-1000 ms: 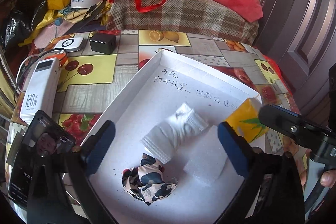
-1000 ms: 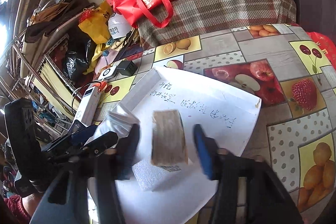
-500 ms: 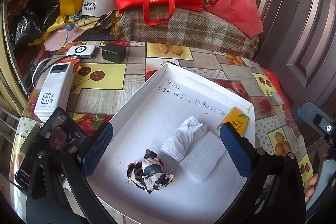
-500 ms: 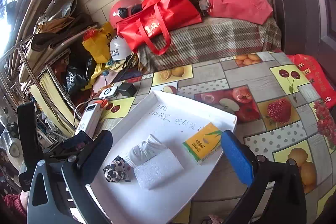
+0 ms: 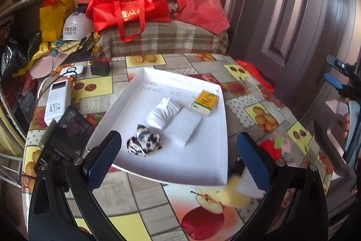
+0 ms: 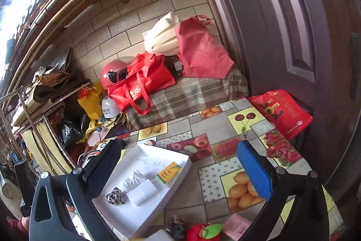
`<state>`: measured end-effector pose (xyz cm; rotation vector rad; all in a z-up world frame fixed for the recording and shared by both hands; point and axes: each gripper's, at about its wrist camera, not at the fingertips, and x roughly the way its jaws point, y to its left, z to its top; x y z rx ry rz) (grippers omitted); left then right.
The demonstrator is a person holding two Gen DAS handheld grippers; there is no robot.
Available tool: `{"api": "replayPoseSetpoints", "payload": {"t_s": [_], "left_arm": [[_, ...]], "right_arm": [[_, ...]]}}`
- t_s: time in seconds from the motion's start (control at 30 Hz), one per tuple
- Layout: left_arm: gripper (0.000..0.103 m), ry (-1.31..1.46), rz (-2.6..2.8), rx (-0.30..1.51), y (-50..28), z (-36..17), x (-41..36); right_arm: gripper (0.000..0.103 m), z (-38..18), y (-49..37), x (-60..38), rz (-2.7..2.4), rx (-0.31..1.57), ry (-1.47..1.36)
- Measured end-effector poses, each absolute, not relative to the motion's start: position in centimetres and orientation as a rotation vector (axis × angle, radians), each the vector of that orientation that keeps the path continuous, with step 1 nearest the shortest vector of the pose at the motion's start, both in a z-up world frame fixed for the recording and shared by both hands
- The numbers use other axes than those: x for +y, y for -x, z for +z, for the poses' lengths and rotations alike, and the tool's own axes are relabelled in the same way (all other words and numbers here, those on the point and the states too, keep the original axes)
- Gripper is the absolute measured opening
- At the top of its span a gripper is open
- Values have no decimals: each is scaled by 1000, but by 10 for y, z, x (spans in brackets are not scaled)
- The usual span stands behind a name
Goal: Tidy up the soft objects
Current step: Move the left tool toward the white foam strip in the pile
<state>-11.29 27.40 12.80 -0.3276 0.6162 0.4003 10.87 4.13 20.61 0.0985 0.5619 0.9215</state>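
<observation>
A white tray lies on the fruit-print table. It holds a crumpled camouflage cloth, a rolled white cloth, a white foam pad and a yellow tissue pack. My left gripper hovers open above the tray's near edge, holding nothing. The right wrist view shows the same tray from higher up, with the camouflage cloth, the foam pad and the tissue pack. My right gripper is open and empty, well above the table.
Loose near the front edge are a dark scrunchie, a red plush apple and a pink packet. A white power bank, phone and black box lie left of the tray. A brown door stands right.
The right gripper opened and let go of the tissue pack, which now lies in the tray's far right corner. Both grippers have drawn back and risen away from the tray.
</observation>
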Motion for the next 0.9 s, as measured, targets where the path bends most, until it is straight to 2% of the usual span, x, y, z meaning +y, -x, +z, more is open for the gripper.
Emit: {"api": "replayPoseSetpoints", "payload": {"t_s": [0.1,0.2,0.4,0.57,0.73,0.9], "left_arm": [[103,289,257,731,97,96,233],[103,222,109,758,71,88,196],[103,109,-16,831,-4,72,159],[102,96,-17,989,-41,38,139],[102,208,-202,1117,-21,15,99],[102,258,-172,1081,25,18,87]], "right_arm": [[103,184,-111,11,829,620,-91],[103,171,-120,-16,765,685,-163],[103,175,-114,-51,739,665,-197],[103,172,-107,-77,718,678,-202],[103,169,-110,-98,690,683,-225],[103,167,-116,-99,704,687,-242]]}}
